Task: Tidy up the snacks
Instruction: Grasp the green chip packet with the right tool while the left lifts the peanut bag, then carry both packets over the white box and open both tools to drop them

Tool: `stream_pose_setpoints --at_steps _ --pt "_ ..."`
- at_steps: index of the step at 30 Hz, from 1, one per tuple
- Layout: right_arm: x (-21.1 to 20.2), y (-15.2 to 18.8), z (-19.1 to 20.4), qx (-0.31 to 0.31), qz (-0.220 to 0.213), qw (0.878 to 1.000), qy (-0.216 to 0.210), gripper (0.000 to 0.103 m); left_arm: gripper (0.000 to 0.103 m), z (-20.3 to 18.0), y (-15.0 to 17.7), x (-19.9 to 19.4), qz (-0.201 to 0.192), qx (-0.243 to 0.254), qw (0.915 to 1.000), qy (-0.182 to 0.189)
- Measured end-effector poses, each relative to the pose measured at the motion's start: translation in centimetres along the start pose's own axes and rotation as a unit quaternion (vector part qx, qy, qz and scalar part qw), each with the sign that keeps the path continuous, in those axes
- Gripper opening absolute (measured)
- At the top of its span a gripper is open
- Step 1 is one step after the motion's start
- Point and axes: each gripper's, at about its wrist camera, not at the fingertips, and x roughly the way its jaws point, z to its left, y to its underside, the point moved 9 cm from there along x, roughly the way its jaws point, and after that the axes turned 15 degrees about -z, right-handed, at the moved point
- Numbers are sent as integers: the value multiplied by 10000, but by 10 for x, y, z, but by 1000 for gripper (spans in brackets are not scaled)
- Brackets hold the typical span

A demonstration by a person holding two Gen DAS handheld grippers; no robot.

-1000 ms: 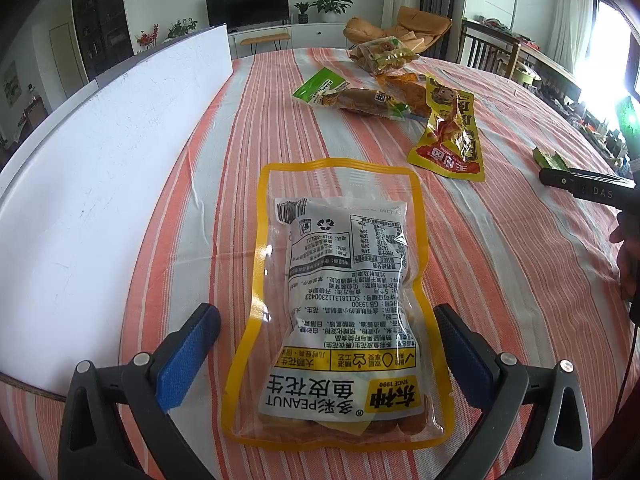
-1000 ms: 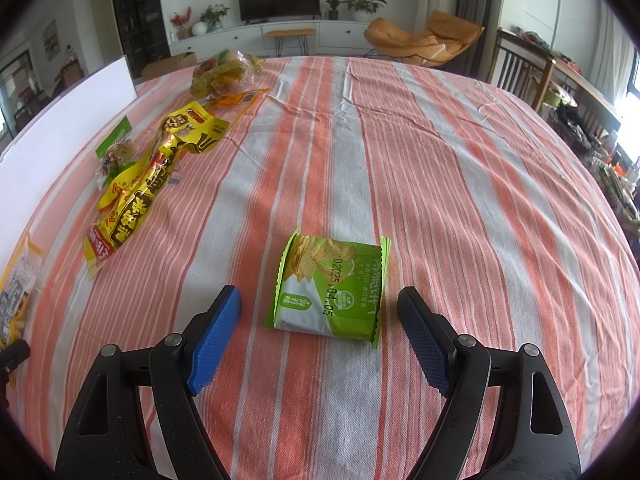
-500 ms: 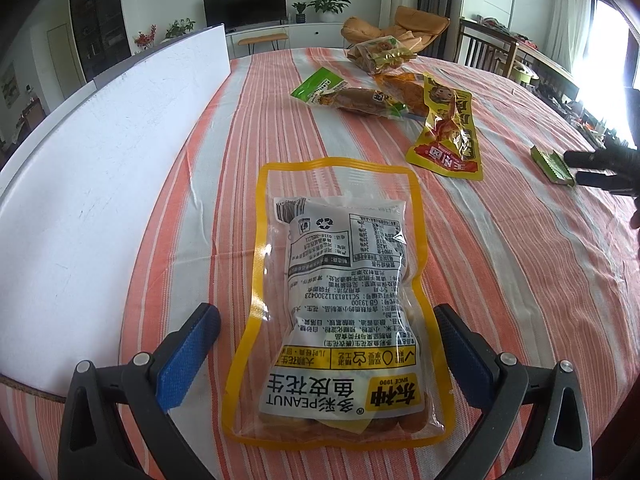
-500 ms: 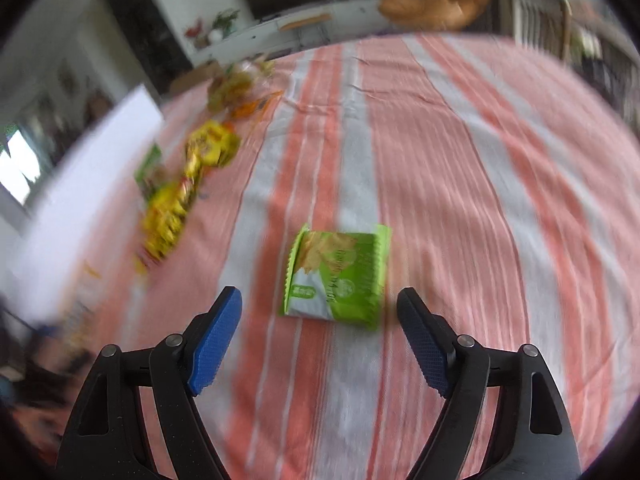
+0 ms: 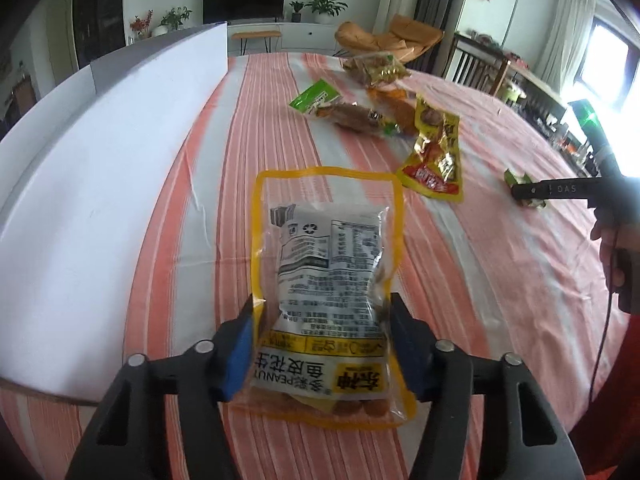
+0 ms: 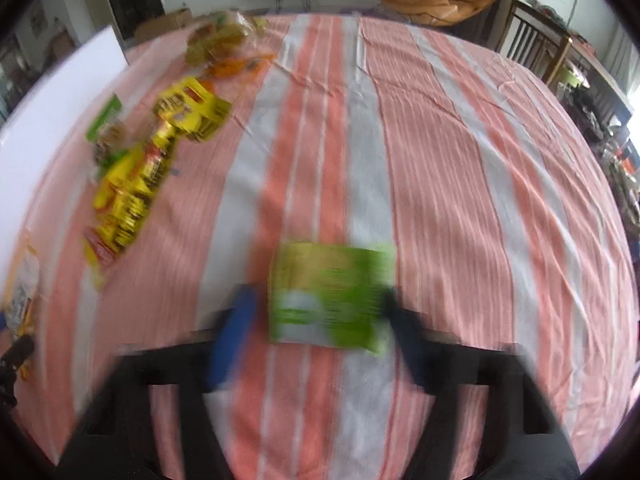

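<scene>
The left gripper has just been closing and is now pinching the peanut bag by its near end — the bag is lying on the striped tablecloth, its long axis running away from the camera. The right gripper has been closing around the green packet; blur is hiding whether its pads are touching.
</scene>
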Motion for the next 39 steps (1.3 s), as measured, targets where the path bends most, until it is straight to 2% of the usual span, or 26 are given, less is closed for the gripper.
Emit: stream_pose_setpoints --at_steps 2,6,9,11,14,17,19,20,22,23,24,26,28,31,34,35,36,38,39 --pt "-7 3 -1 184 96 9998 -49 52 58 -2 0 -7 -37 -240 9995 210" --pt "-39 -7 13 283 -200 9985 -429 52 58 -15 -15 -32 -212 -729 9941 781" --pt "-69 -30 41 440 -497 9934 -938 52 58 -14 -47 -65 -631 -988 9877 1038" --pt "-90 -58 79 309 -778 9875 -1333 52 58 0 -71 -88 -956 -1092 9844 996" --pt "-121 -98 149 38 -1158 9732 -1985 52 59 47 -101 -115 -1321 -1289 9812 568" --pt "-145 -127 230 -255 -1384 9536 -2660 53 59 113 -117 -130 -1507 -1465 9774 -211" --pt "-152 -141 286 -455 -1447 9405 -3039 53 63 159 -122 -137 -1566 -1503 9727 -817" --pt "-153 -144 305 -544 -1477 9369 -3120 53 65 178 -121 -137 -1508 -1472 9712 -1113" --pt "-151 -149 350 -733 -1512 9296 -3282 58 81 207 -116 -133 -1311 -1441 9679 -1587" --pt "-148 -149 363 -759 -1484 9279 -3334 58 84 222 -112 -131 -1208 -1470 9654 -1783" --pt "-144 -148 377 -779 -1413 9264 -3403 65 87 229 -109 -129 -1165 -1505 9642 -1848" --pt "-131 -142 402 -825 -1197 9250 -3510 67 88 234 -104 -129 -1120 -1525 9633 -1907" --pt "-127 -133 407 -864 -1195 9266 -3459 67 90 231 -97 -131 -1169 -1474 9626 -1950" --pt "-122 -120 386 -1001 -1394 9316 -3205 68 91 205 -89 -136 -1283 -1395 9669 -1710" --pt "-105 -95 330 -1357 -1587 9464 -2464 71 93 157 -90 -134 -1388 -1204 9757 -1192" --pt "-93 -79 295 -1545 -1673 9523 -2031 71 94 131 -90 -134 -1421 -1093 9798 -892" --pt "-84 -72 275 -1640 -1700 9550 -1793 71 98 108 -89 -139 -1454 -998 9824 -617" --pt "-60 -43 204 -1833 -1578 9650 -1012 71 102 69 -92 -138 -1490 -842 9852 -137" --pt "-54 -34 181 -1834 -1484 9683 -816 70 103 44 -92 -135 -1453 -744 9864 172"
